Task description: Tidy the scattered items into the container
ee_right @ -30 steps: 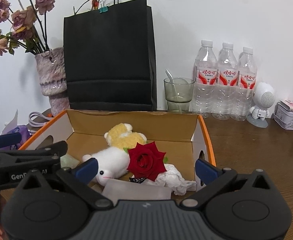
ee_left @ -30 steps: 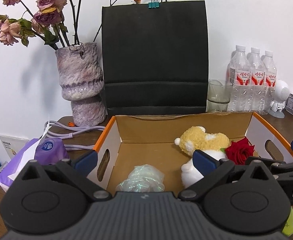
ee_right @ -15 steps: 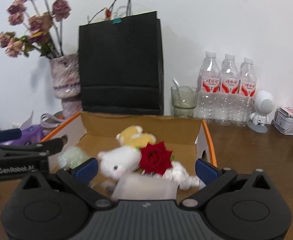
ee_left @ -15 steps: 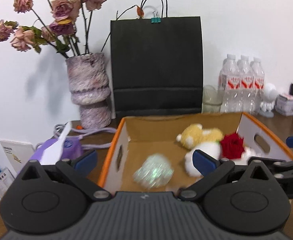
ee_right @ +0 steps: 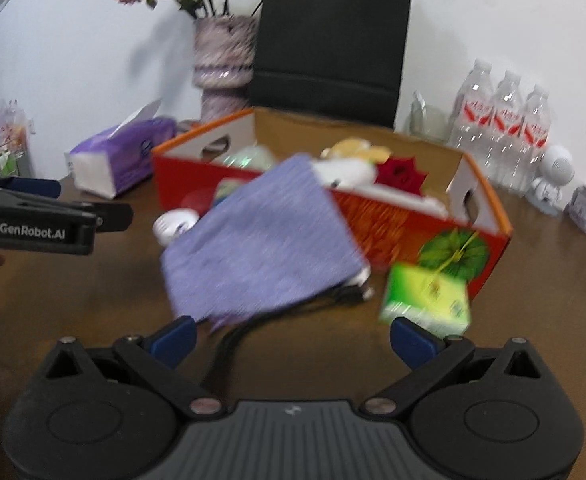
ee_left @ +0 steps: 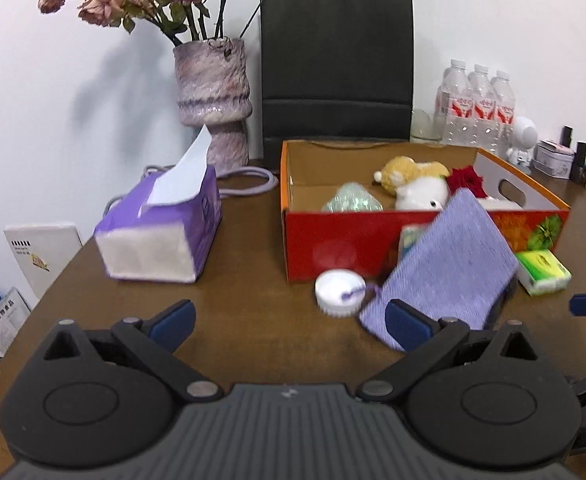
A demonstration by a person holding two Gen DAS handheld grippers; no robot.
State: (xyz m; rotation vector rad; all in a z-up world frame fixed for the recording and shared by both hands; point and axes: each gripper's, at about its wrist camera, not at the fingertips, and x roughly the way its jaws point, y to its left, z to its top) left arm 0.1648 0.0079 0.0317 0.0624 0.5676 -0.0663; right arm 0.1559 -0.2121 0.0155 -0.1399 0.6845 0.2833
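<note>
Both tongs, left and right, are spread wide and hold nothing. A purple cloth leans on the red box on the counter, with a green pack beside it.

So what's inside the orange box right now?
The orange box holds a yellow plush, a white plush, a red rose and a shiny wad. The purple cloth covers the near right corner.

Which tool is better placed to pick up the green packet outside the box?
Right. The green packet lies just ahead of the open right tool, near its right finger; for the left tool it sits far to the right.
</note>
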